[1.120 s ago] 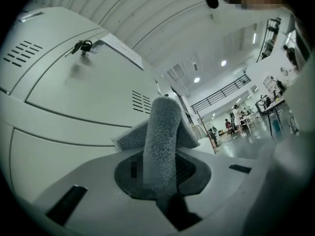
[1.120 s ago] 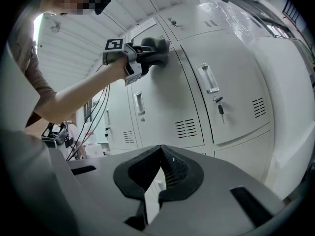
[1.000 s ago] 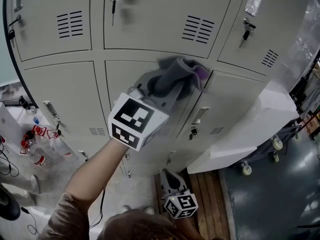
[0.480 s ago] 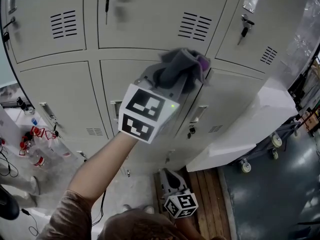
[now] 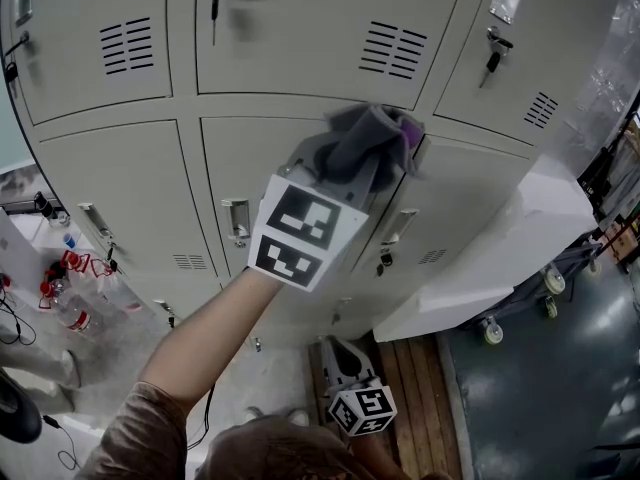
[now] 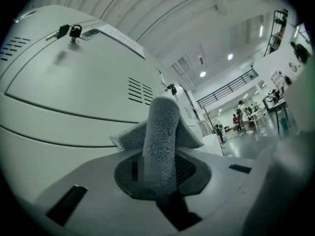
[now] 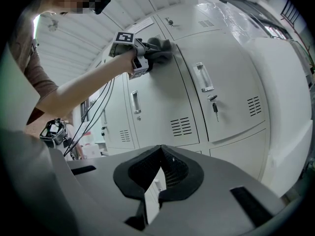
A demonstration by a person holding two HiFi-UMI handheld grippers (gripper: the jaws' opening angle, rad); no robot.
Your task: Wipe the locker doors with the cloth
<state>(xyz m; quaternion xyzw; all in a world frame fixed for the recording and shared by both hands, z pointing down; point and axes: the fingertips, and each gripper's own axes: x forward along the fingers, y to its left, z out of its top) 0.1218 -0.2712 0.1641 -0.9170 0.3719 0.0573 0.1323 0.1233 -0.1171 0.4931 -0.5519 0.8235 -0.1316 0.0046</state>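
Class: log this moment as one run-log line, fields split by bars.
left claw: shut on grey fuzzy cloth | cloth: against upper corner of pale grey metal locker door | right claw: shut, empty, held low

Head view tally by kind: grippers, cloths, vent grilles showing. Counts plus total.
Grippers (left gripper, right gripper): 2
Cloth, clamped in the left gripper's fingers: 1
Vent grilles showing on the locker doors: 5
Total: 8
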